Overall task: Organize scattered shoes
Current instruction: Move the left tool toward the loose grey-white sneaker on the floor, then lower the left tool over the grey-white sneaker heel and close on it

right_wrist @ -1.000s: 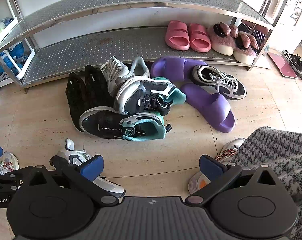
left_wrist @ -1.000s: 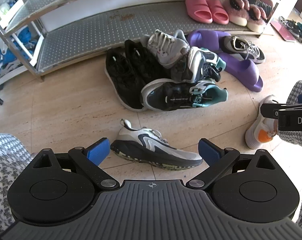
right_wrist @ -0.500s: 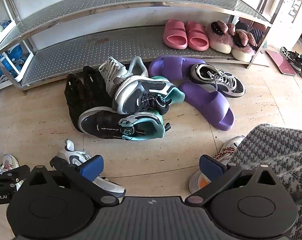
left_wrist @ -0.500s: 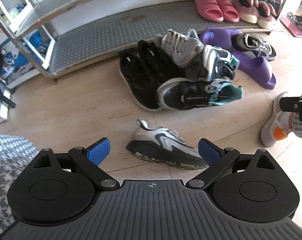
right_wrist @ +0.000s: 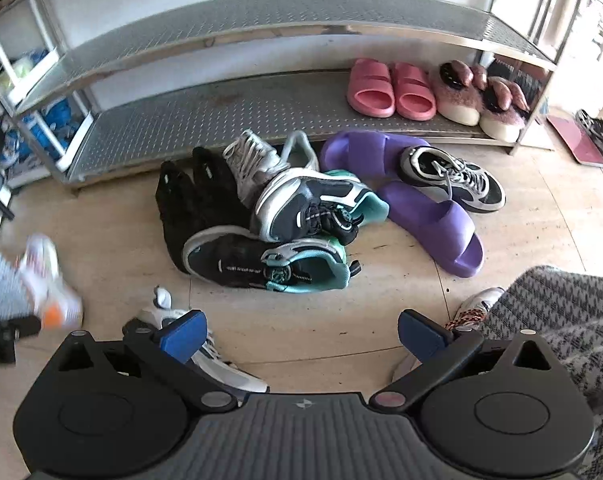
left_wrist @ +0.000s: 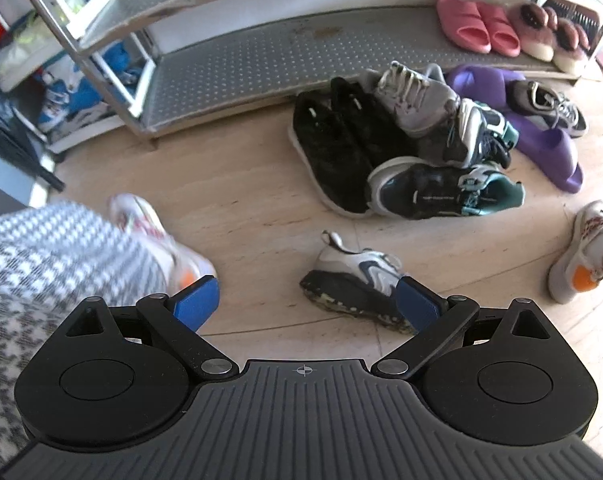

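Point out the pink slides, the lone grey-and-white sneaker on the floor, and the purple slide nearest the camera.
pink slides [right_wrist: 391, 90]: right wrist view, where the two straps meet.
grey-and-white sneaker [left_wrist: 351, 276]: left wrist view, side panel above its dark sole.
purple slide [right_wrist: 437, 220]: right wrist view, on the wide strap.

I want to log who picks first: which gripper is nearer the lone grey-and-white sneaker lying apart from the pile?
Left. The left gripper hangs open just short of the grey-and-white sneaker. The right gripper is open too, with that sneaker off toward its left finger.
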Demonstrator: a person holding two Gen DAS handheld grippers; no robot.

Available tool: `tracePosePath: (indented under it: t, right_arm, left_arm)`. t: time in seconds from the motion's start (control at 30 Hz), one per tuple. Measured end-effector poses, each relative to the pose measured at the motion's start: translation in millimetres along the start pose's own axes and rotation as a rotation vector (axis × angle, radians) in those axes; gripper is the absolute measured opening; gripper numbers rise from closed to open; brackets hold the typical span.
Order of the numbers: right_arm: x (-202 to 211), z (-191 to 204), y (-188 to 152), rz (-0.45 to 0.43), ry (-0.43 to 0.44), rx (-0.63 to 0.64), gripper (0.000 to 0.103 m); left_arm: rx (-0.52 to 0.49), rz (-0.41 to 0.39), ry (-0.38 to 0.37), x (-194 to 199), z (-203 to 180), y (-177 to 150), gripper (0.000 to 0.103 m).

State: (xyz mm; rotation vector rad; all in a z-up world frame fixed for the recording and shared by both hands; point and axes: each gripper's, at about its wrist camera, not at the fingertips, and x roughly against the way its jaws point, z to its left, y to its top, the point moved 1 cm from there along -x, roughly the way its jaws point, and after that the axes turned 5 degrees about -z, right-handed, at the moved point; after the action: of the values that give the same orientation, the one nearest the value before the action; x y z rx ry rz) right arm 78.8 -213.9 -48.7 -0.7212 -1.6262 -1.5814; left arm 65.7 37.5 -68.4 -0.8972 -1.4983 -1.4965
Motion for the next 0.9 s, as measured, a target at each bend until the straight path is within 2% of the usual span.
tracePosePath:
  t: [0.1,0.2,0.37,0.47,0.53,0.63,0.67,0.7,0.73,0.77,0.9]
  right_arm:
    - [-8.8,8.4,-2.3,0.058,-0.003,0.049,0.102]
    - [-16.4,16.4,-2.4,0.128,0.061,0.081,0.102]
    - [-55.1,2.7,-1.8,0.203,0.042,0.028,0.102]
    - [-78.3,-5.5,-1.5,0.249,0.030,-0.004,0.102]
    - [-93.7,-11.0,-1.2,0.279,0.023,-0.025,0.102]
    - [-106.4,-21.7,-3.1,0.296,0.028,-0.084,0.102]
    - [-109.6,-25.5,-4.0,0.298,0.031,-0.107,0.102]
    - [-112.2,-29.5,-4.1,0.300,0.035,-0.132,0.102]
    - [-113.0,-33.4,-2.5,0.299,0.039,-0.158,0.102]
    - [-112.8,-35.9,-1.6,0.298,0.036,-0.173,0.102]
    - [-110.8,-39.6,2.5,0.287,0.067,-0.225,0.102]
  left_arm:
    - [0.028,0.026,-0.008,-10.8,9.7,3.2,0.095]
    - [0.044,0.057,-0.014,-24.8,15.1,6.1,0.095]
    - [-0.006,0.137,-0.014,-67.3,-1.8,9.3,0.095]
    - [-0.036,0.186,-0.014,-92.9,-12.0,11.3,0.088]
    - [-0.055,0.218,-0.014,-109.9,-18.8,12.6,0.078]
    - [-0.085,0.266,-0.014,-135.3,-28.9,14.5,0.072]
    - [-0.095,0.282,-0.014,-143.8,-32.3,15.1,0.072]
    - [-0.105,0.298,-0.014,-152.3,-35.7,15.8,0.077]
    - [-0.075,0.319,-0.007,-158.3,-41.0,15.5,0.087]
    - [-0.034,0.337,-0.004,-164.2,-45.2,16.1,0.090]
    - [0.064,0.427,0.023,-193.5,-61.3,12.1,0.092]
